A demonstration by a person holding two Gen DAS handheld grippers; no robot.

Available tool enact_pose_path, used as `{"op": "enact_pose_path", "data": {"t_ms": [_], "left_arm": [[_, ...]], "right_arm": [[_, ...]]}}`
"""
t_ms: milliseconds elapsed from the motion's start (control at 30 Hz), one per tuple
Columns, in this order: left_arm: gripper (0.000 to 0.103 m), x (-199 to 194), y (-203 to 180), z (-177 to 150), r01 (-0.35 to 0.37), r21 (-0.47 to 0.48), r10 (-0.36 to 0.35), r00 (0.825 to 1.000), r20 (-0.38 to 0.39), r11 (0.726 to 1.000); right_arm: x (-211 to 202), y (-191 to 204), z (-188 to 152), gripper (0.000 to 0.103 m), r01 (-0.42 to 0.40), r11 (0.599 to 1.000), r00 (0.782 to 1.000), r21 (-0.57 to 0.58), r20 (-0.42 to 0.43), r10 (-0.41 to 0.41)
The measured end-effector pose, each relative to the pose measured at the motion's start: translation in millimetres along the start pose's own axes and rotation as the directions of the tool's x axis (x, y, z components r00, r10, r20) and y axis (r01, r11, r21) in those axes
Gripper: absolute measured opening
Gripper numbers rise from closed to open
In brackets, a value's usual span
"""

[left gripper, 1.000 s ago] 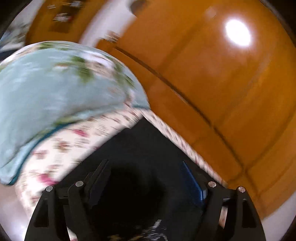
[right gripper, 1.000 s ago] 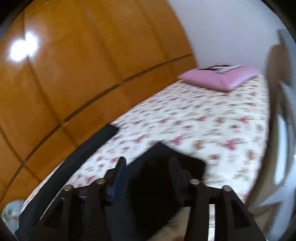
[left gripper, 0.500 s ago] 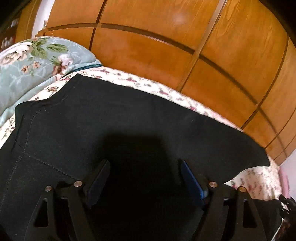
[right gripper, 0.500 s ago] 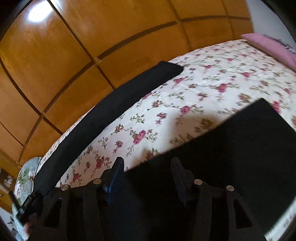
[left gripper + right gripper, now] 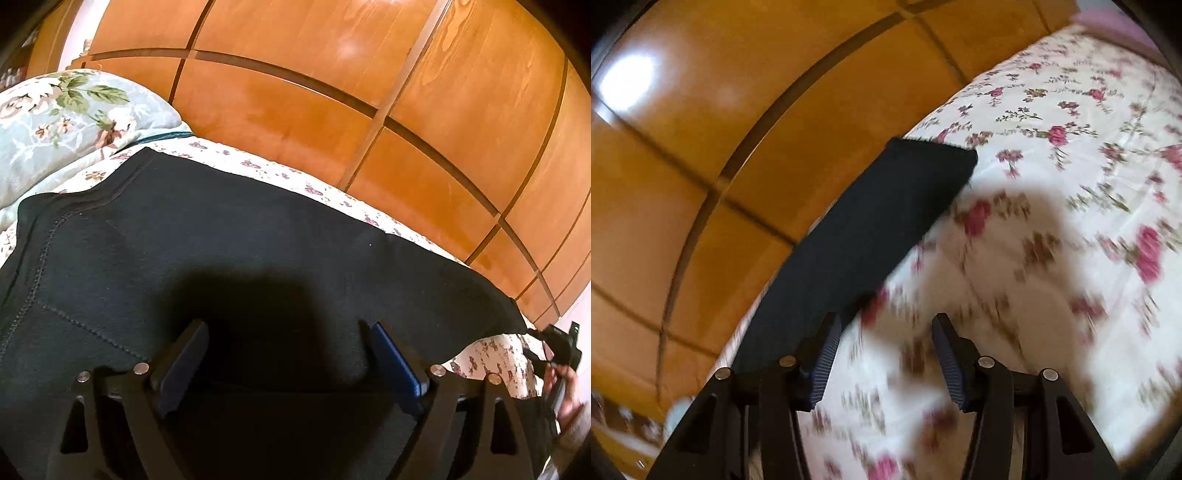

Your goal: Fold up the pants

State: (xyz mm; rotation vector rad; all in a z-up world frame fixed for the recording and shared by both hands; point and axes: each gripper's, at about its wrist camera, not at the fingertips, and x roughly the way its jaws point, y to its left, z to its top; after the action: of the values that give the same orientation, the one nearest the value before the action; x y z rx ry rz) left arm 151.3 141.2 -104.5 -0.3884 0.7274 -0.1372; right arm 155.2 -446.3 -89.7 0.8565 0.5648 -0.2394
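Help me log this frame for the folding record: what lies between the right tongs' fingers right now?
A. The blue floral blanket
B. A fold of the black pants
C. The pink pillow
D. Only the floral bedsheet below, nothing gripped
D: in the right wrist view the right tongs stand apart over the bare floral bedsheet, with the black pants lying off to their left.

Both grippers, the left gripper and the right gripper, are black angular frames with triangular cut-outs, round silver screws and ribbed dark-blue pads, filling the lower frame.
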Motion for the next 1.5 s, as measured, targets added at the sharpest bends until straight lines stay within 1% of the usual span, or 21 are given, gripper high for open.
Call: {"op": "enact_pose_path", "data": {"t_ms": [133, 300, 333, 367, 433, 467, 533, 633, 767, 1000, 1067, 1100, 1233, 1300, 1333, 1367, 1467, 1500], "left_arm": [[0.092, 1.3, 1.0, -0.4, 0.003, 0.002, -0.003, 1.000, 0.008, 1.000], [0.094, 3.3, -0.7, -1.6, -0.001, 0.015, 0.000, 1.000, 0.016, 1.000], [0.094, 3.8, -1.2, -1.7, -0.002, 0.018, 0.002, 1.000, 0.016, 1.000], [0.095, 4.1, -1.5, -1.8, -0.003, 0.020, 0.003, 1.000, 0.017, 1.000], [0.095, 4.1, -1.1, -1.7, 0.002, 0.019, -0.003, 1.000, 0.018, 1.000], [0.095, 4.0, -0.9, -1.8, 0.003, 0.019, -0.003, 1.000, 0.019, 1.000], [0.095, 3.6, -0.4, -1.6, 0.006, 0.017, -0.006, 1.000, 0.019, 1.000], [0.095, 2.7, 0.4, -1.2, 0.013, 0.011, -0.014, 1.000, 0.020, 1.000], [0.095, 1.5, 1.0, -0.6, 0.023, 0.004, -0.023, 1.000, 0.020, 1.000], [0.095, -1.1, 3.3, 0.6, 0.049, -0.012, -0.049, 0.999, 0.019, 0.999], [0.095, -1.5, 3.7, 1.3, 0.053, -0.016, -0.053, 0.998, 0.018, 0.998], [0.095, -1.4, 3.6, 1.7, 0.053, -0.016, -0.053, 0.998, 0.018, 0.998], [0.095, -1.9, 3.5, 2.2, 0.057, -0.020, -0.057, 0.998, 0.018, 0.998], [0.096, -1.9, 3.1, 2.2, 0.059, -0.021, -0.058, 0.998, 0.018, 0.998], [0.096, -2.0, 3.0, 2.2, 0.059, -0.021, -0.058, 0.998, 0.018, 0.998], [0.096, -2.0, 2.9, 2.3, 0.059, -0.021, -0.058, 0.998, 0.018, 0.998], [0.096, -2.1, 2.5, 2.3, 0.057, -0.021, -0.057, 0.998, 0.018, 0.998], [0.096, -2.4, 2.8, 2.3, 0.057, -0.020, -0.057, 0.998, 0.017, 0.998]], "right_arm": [[19.8, -2.4, 27.6, 0.047, 0.008, 0.999, 0.999, 0.050, 0.033, -0.009], [39.6, -4.4, 47.8, 0.032, 0.011, 0.996, 0.999, 0.092, 0.050, -0.016], [42.2, -3.0, 49.2, 0.024, 0.022, 0.996, 0.998, 0.084, 0.048, -0.026], [44.3, -1.2, 49.5, 0.019, 0.045, 0.997, 0.998, 0.063, 0.047, -0.048], [42.9, 5.6, 48.1, 0.014, 0.093, 0.996, 0.994, -0.004, 0.053, -0.092], [42.0, 12.9, 45.5, 0.013, 0.113, 0.993, 0.992, -0.030, 0.062, -0.111], [33.9, 18.5, 43.0, 0.012, 0.141, 0.988, 0.987, -0.059, 0.087, -0.136], [13.5, 15.4, 34.2, 0.012, 0.154, 0.987, 0.982, -0.043, 0.116, -0.148], [-12.5, -0.2, 27.6, 0.011, 0.186, 0.982, 0.973, -0.018, 0.144, -0.182], [-81.3, -29.7, 0.8, 0.011, 0.219, 0.976, 0.959, -0.001, 0.182, -0.215], [-90.8, -37.7, -6.4, 0.011, 0.226, 0.974, 0.957, 0.010, 0.187, -0.224], [-91.8, -43.9, -8.2, 0.011, 0.223, 0.974, 0.958, 0.023, 0.177, -0.224], [-77.1, -65.6, -9.0, 0.011, 0.207, 0.977, 0.969, 0.048, 0.131, -0.211], [-76.0, -69.3, -8.2, 0.014, 0.207, 0.978, 0.969, 0.038, 0.131, -0.210], [-77.5, -70.8, -8.0, 0.019, 0.202, 0.978, 0.970, 0.044, 0.132, -0.206], [-79.8, -71.6, -7.3, 0.027, 0.209, 0.976, 0.967, 0.053, 0.136, -0.214], [-98.6, -70.4, -11.3, 0.036, 0.289, 0.955, 0.941, 0.061, 0.165, -0.295], [-106.1, -66.3, -14.8, 0.036, 0.314, 0.948, 0.930, 0.054, 0.183, -0.318]]}}
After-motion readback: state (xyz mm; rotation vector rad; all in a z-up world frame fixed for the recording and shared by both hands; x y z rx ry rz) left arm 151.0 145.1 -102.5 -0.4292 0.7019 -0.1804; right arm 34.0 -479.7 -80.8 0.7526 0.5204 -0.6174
